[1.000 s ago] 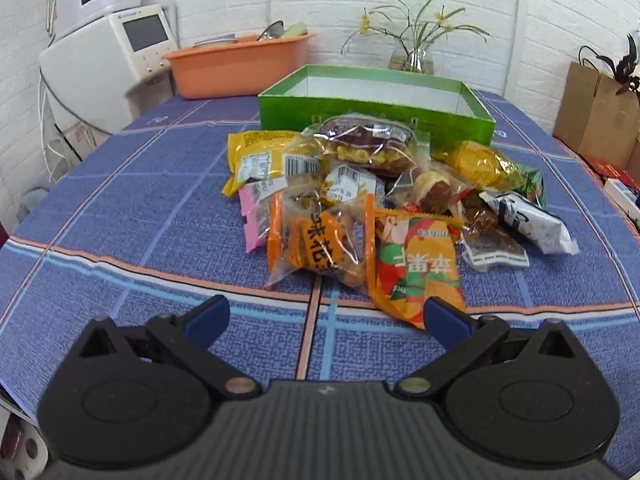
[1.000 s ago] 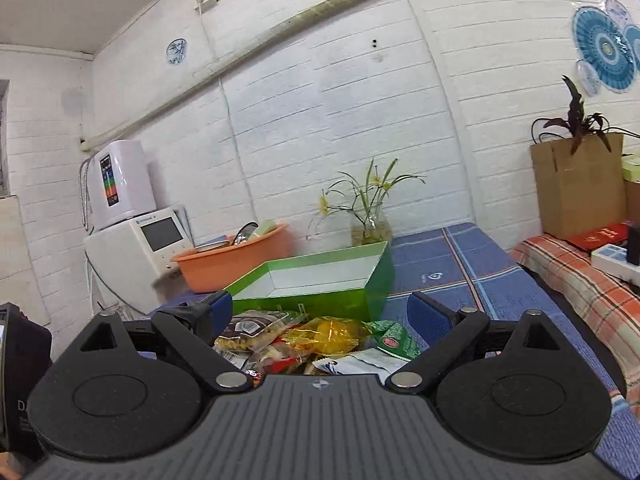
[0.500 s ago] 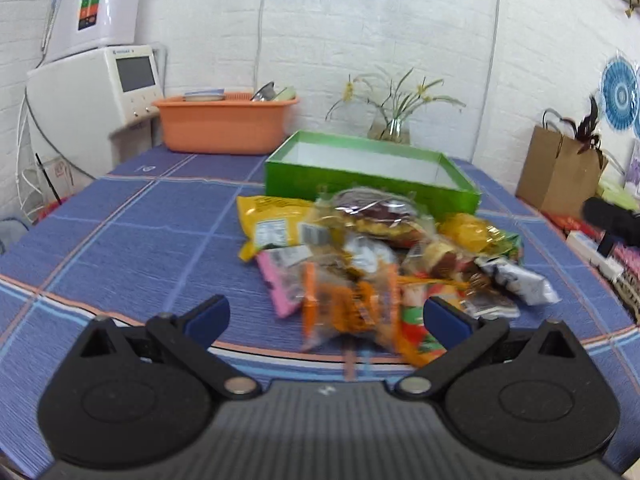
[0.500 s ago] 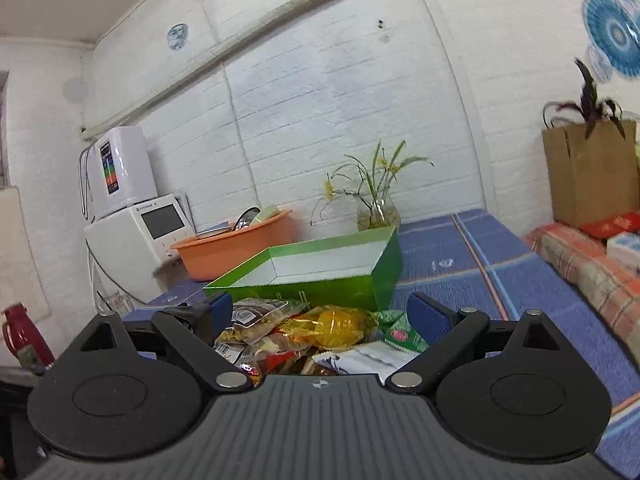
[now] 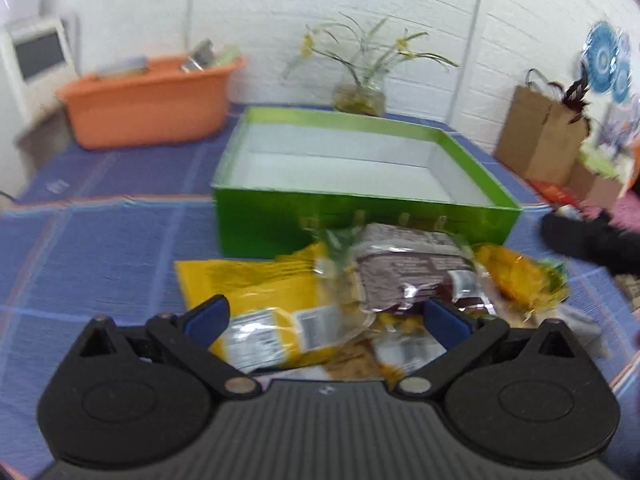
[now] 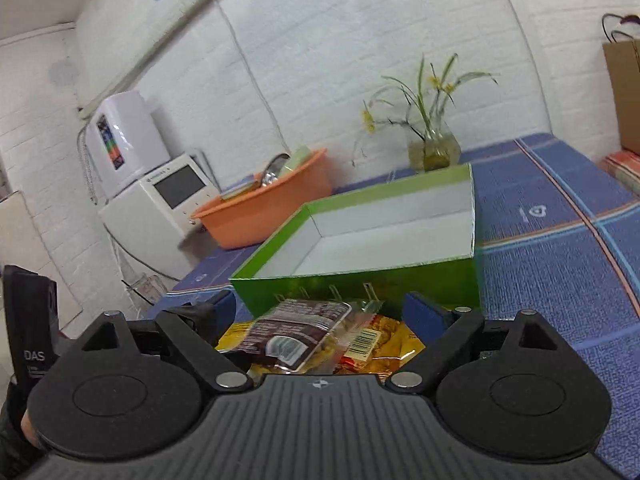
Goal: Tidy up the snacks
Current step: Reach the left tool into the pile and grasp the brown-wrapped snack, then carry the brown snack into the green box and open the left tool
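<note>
Approaching: both grippers near the snack pile, nothing lifted yet.
Left gripper [image 5: 326, 318]: fingers apart, empty, over the yellow packet [image 5: 256, 292].
Right gripper [image 6: 318, 316]: fingers apart, empty, above the brown packet [image 6: 296, 328].
Snacks: lower centre, heaped just before the empty green box [image 5: 360, 216].
Next: lower, pinch 1 packet, carry it boxward.

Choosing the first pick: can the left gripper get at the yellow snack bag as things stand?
Probably yes: the left gripper is open, and the yellow snack bag lies just ahead with its left half uncovered.
</note>
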Available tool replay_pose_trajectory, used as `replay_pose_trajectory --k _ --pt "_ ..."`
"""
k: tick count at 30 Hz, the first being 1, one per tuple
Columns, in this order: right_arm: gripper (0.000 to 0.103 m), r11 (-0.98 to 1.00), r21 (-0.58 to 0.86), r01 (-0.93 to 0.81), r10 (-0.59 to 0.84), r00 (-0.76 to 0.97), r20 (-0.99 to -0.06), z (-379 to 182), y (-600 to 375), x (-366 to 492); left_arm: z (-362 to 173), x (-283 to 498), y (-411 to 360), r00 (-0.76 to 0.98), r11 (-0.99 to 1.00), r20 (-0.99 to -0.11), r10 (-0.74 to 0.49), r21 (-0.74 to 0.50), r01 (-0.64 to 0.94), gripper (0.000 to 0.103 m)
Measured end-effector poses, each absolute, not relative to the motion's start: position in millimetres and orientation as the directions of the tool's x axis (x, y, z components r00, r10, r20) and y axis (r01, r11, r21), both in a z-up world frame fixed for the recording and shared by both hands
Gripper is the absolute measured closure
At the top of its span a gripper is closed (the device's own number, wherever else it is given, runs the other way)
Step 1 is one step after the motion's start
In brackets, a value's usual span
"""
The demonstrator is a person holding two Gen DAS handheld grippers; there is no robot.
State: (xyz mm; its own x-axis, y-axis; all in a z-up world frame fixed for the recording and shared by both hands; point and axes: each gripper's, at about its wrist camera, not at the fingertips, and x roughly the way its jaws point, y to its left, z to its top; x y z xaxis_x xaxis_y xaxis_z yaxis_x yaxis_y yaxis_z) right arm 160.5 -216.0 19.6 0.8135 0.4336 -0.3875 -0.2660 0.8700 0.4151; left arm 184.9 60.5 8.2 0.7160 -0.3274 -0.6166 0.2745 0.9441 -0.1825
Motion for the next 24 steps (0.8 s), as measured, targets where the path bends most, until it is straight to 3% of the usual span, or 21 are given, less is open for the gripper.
replay_pose_trajectory --k 4,6,9,13,16,17,18,20,24 --pt "0.003 0.882 0.374 -0.287 0.442 0.781 -0.442 6 -203 180 -2 198 65 0.689 0.899 -0.579 -0.435 -0.325 0.294 0.000" --pt "0.008 0.885 0.354 -0.304 0.448 0.764 -0.464 3 -198 188 -1 200 62 0.675 0.889 -0.580 -0.456 -0.333 0.314 0.001" --pt "0.002 0.871 0.401 -0.283 0.465 0.737 -0.491 2 -198 202 1 199 56 0.644 0.876 -0.593 -0.483 -0.324 0.359 0.001" --pt "0.000 0.888 0.330 -0.320 0.456 0.703 -0.546 8 -186 210 -1 203 48 0.641 0.878 -0.603 -0.475 -0.272 0.395 0.002" --pt "0.002 0.879 0.336 -0.338 0.475 0.676 -0.564 10 -182 215 -2 205 54 0.627 0.847 -0.571 -0.530 -0.331 0.416 0.017" --pt "0.019 0.871 0.346 -0.350 0.491 0.664 -0.564 12 -181 216 -2 205 56 0.624 0.843 -0.567 -0.538 -0.346 0.412 0.024" --pt "0.023 0.874 0.339 -0.347 0.484 0.668 -0.565 14 -180 214 -2 204 57 0.627 0.844 -0.565 -0.536 -0.346 0.410 0.027" --pt "0.042 0.878 0.324 -0.353 0.479 0.679 -0.557 19 -179 210 2 200 58 0.630 0.837 -0.551 -0.547 -0.346 0.424 0.033" --pt "0.057 0.881 0.316 -0.353 0.471 0.727 -0.500 33 -183 196 12 186 59 0.647 0.830 -0.520 -0.557 -0.343 0.439 0.043"
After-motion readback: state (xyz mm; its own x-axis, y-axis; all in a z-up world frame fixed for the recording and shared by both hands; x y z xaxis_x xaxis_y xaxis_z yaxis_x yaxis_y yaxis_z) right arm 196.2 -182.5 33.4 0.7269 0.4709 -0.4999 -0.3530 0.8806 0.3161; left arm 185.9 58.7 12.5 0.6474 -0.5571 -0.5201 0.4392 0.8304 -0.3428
